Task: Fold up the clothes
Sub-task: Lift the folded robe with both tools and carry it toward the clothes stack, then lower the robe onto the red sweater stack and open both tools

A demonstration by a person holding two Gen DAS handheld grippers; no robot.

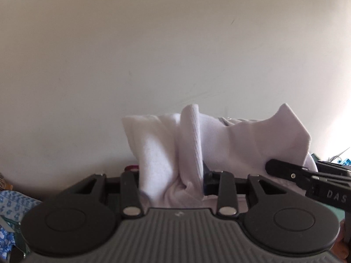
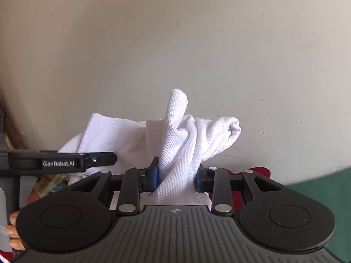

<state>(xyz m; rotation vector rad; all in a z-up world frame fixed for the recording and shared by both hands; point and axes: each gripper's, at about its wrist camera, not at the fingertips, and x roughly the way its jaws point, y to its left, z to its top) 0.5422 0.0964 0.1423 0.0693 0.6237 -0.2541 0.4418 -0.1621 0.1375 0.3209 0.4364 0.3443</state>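
Both tools raised before a plain cream wall. Left tool pinches a bunched fold of white garment; right tool pinches another bunch of the same cloth. Garment hangs lifted between the two, clear of any surface. Blue patterned cloth at lower left edge, green surface at lower right.
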